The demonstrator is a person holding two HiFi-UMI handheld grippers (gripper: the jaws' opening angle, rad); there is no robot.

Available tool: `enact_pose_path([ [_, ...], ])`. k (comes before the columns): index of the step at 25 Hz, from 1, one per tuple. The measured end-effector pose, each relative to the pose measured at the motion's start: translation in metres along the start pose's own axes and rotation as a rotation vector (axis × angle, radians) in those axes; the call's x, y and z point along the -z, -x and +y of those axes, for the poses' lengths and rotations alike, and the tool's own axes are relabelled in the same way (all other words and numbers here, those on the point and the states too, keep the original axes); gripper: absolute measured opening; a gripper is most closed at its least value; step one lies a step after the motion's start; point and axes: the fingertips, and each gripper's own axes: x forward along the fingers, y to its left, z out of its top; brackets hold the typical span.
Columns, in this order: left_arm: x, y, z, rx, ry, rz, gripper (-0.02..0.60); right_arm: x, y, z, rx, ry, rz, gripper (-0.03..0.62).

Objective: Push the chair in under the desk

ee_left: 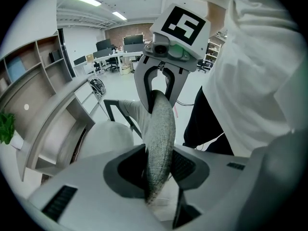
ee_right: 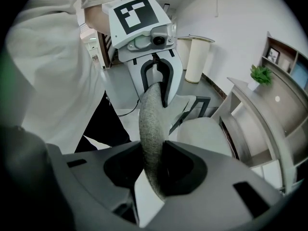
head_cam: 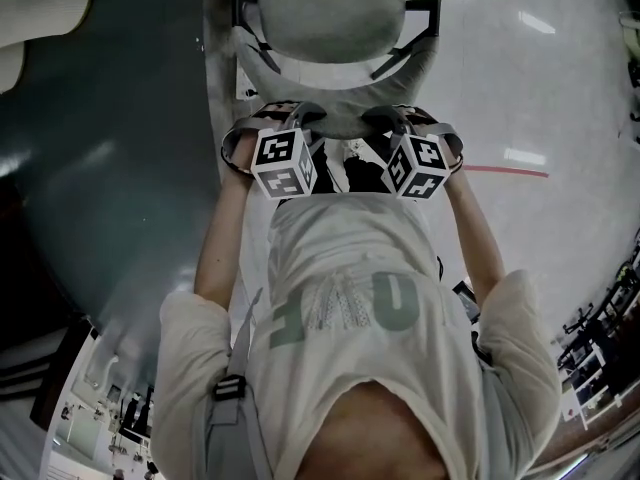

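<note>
Chair: I am watching the grey fabric-backed chair [head_cam: 335,103] standing at the top centre of the head view. Its pale rounded seat [head_cam: 330,8] is lying above the backrest there, and a black armrest [head_cam: 425,18] is showing at the upper right of the seat.

Bench: the dark curved bench [head_cam: 110,148] is filling the upper left of the head view. The chair is sitting just right of its curved edge with the whole seat showing. I cannot tell whether any part is reaching under it.

Left claw: the left claw [head_cam: 298,118] [ee_left: 158,171] is clenching the top rim of the backrest left of centre. In the left gripper view the woven grey rim [ee_left: 161,124] is running up the middle of the frame, and both dark pads are pressing on it.

Right claw: the right claw [head_cam: 387,118] [ee_right: 153,170] is grasping the same rim right of centre. In the right gripper view the rim is curving up between its pads, which are squeezing it from both sides.

Spacing: the two claws are sitting near each other on the rim, their marker cubes side by side just below it in the head view.

Person: a pale T-shirt [head_cam: 350,298] is filling the lower centre of the head view, with both bare forearms reaching up to the claws.

Floor: the glossy pale floor [head_cam: 540,88] is spreading across the right, with a thin red line [head_cam: 505,171] crossing it at mid-right.

Shelf: a small green plant [ee_right: 260,73] is standing on a curved shelf at the right gripper view's upper right.
</note>
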Motion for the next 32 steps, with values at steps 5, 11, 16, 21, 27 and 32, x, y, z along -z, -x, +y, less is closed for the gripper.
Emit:
enact_pose_path([
  [5, -0.004, -0.001, 0.007, 0.001, 0.002, 0.003, 0.14, 0.003, 0.002, -0.008, 0.034, -0.008, -0.013, 0.114],
  [11, -0.003, 0.001, 0.006, 0.039, -0.008, 0.022, 0.14, 0.001, 0.0, -0.007, 0.085, -0.001, -0.011, 0.114],
  [16, 0.007, -0.009, -0.018, 0.061, -0.008, 0.04, 0.14, 0.008, -0.012, 0.016, 0.068, 0.008, -0.007, 0.117],
  [21, 0.023, -0.003, 0.011, 0.009, -0.004, 0.074, 0.15, -0.007, -0.024, -0.007, 0.087, 0.002, -0.035, 0.121],
  [27, 0.035, 0.005, 0.05, -0.042, -0.013, 0.094, 0.152, -0.022, -0.033, -0.044, 0.086, 0.006, -0.026, 0.121],
  [32, 0.031, 0.004, 0.08, -0.064, -0.018, 0.073, 0.152, -0.021, -0.032, -0.075, 0.105, 0.013, -0.004, 0.121],
])
